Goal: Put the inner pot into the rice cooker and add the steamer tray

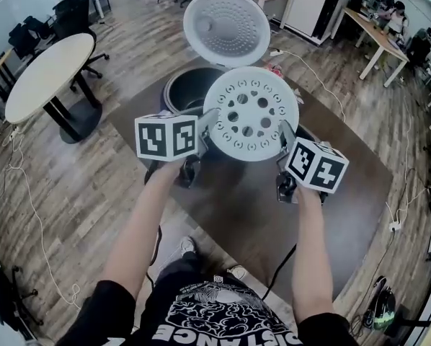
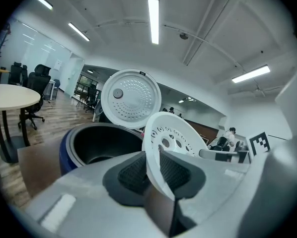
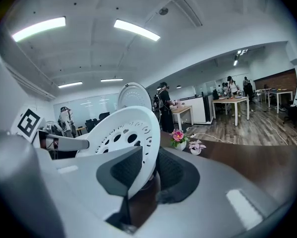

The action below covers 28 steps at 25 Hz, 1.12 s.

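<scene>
I have the steamer tray (image 1: 251, 114), a round white plastic disc pierced with round holes and short slots, clamped at both edges. My left gripper (image 1: 210, 127) pinches its left rim and my right gripper (image 1: 283, 138) its right rim, the ribbed dark pads (image 2: 131, 175) pressed on the thin lip. The tray hangs above the brown table (image 1: 345, 193), just near and right of the rice cooker (image 1: 169, 85), whose white dimpled lid (image 1: 226, 26) stands open on the far side. The left gripper view shows what the head view hardly does: the cooker's glossy blue body and the dark, smooth inner pot (image 2: 101, 143) seated in it. Only the right gripper view catches the small pink flowers (image 3: 178, 135) on the table, right of the tray.
</scene>
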### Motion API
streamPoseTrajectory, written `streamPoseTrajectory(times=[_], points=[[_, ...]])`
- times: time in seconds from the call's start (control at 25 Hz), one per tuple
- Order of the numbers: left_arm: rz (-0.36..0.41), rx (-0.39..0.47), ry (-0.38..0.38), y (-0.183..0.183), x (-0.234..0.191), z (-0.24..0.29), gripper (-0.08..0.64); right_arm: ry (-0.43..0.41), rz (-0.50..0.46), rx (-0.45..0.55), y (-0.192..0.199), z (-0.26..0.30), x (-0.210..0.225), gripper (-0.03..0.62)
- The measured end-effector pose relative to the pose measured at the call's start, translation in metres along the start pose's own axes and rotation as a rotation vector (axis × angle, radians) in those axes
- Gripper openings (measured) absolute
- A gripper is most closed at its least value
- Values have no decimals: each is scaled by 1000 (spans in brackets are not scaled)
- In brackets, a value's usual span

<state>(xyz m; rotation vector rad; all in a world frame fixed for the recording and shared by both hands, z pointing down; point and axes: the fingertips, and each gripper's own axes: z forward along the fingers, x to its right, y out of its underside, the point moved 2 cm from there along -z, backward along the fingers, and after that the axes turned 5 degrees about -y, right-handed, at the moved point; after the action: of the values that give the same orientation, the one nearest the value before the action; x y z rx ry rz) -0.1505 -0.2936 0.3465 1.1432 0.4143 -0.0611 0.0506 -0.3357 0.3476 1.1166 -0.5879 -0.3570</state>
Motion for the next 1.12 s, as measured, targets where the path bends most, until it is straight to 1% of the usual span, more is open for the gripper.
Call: streamPoseTrajectory(times=[0.16, 0.28, 0.4, 0.68, 0.84, 1.12], points=[[-2, 5, -7, -14, -24, -7, 94, -34, 13, 0, -6, 22, -19, 86], [-1, 8, -13, -36, -56, -10, 94, -54, 22, -1, -17, 52, -43, 87], [16, 13, -23, -54, -79, -10, 94, -65, 31, -2, -23, 75, -58, 89], [21, 31, -28, -75, -120, -6, 94, -77, 46, -5, -29, 116, -81, 89], [21, 32, -18, -79, -141, 1, 94, -63, 44, -8, -28, 134, -89, 89], [19, -7, -6, -68, -165, 18, 94, -27, 38, -40, -11, 154, -90, 95]])
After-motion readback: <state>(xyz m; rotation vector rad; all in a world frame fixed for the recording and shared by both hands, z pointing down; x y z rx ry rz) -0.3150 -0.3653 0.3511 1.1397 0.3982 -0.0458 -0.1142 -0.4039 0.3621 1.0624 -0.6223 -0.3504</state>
